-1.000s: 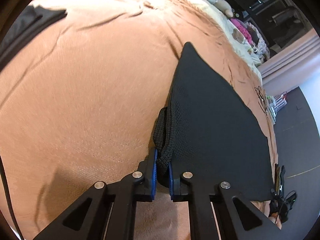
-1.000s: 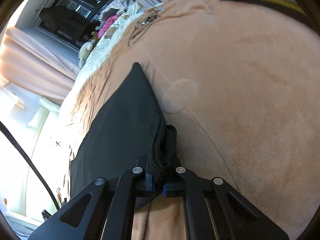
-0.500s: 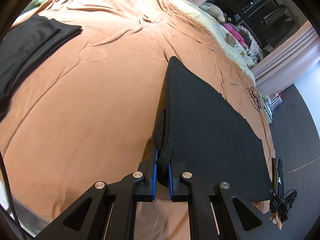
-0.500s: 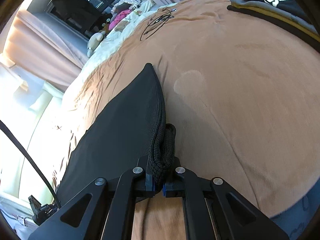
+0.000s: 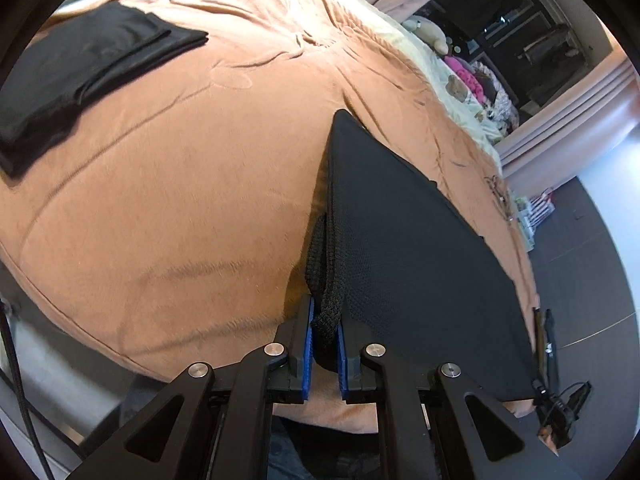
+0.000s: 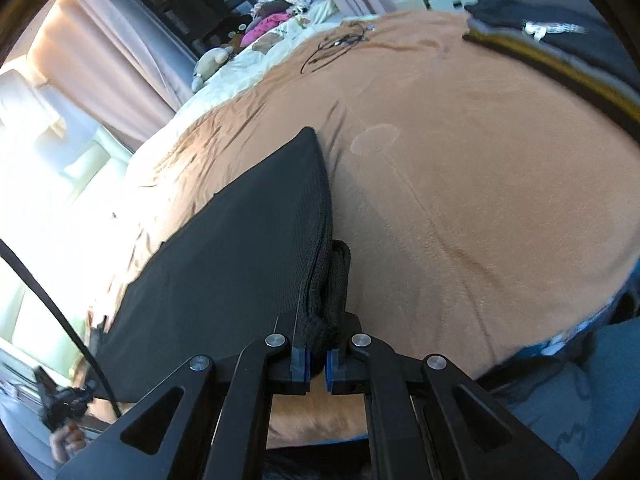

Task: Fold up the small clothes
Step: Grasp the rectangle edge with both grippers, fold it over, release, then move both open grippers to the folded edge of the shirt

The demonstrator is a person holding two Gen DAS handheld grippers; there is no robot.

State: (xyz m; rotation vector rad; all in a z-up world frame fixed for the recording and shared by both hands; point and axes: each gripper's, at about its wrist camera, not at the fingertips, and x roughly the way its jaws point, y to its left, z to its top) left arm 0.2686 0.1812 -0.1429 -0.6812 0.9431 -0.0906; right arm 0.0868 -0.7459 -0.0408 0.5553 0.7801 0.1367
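A black mesh garment (image 5: pixel 416 264) is stretched taut above the orange blanket (image 5: pixel 168 208) between my two grippers. My left gripper (image 5: pixel 325 344) is shut on its bunched left edge, blue pads (image 5: pixel 306 340) squeezing the fabric. In the right wrist view the same garment (image 6: pixel 224 272) runs off to the left, and my right gripper (image 6: pixel 318 356) is shut on its thick rolled edge. Its far corner (image 5: pixel 340 118) points away toward the bed's head. The other gripper and a hand (image 6: pixel 64 436) show at the garment's far end.
Folded black clothes (image 5: pixel 80 76) lie at the upper left of the blanket. A stack of folded dark and yellow clothes (image 6: pixel 560 52) sits at the upper right. A black cable (image 6: pixel 336 46), plush toys (image 6: pixel 212 64) and curtains lie beyond. The bed's near edge is below.
Both grippers have pulled back toward the bed's near edge and lifted a little, carrying the stretched garment. More of the bed and both folded stacks have come into view. The grips are unchanged.
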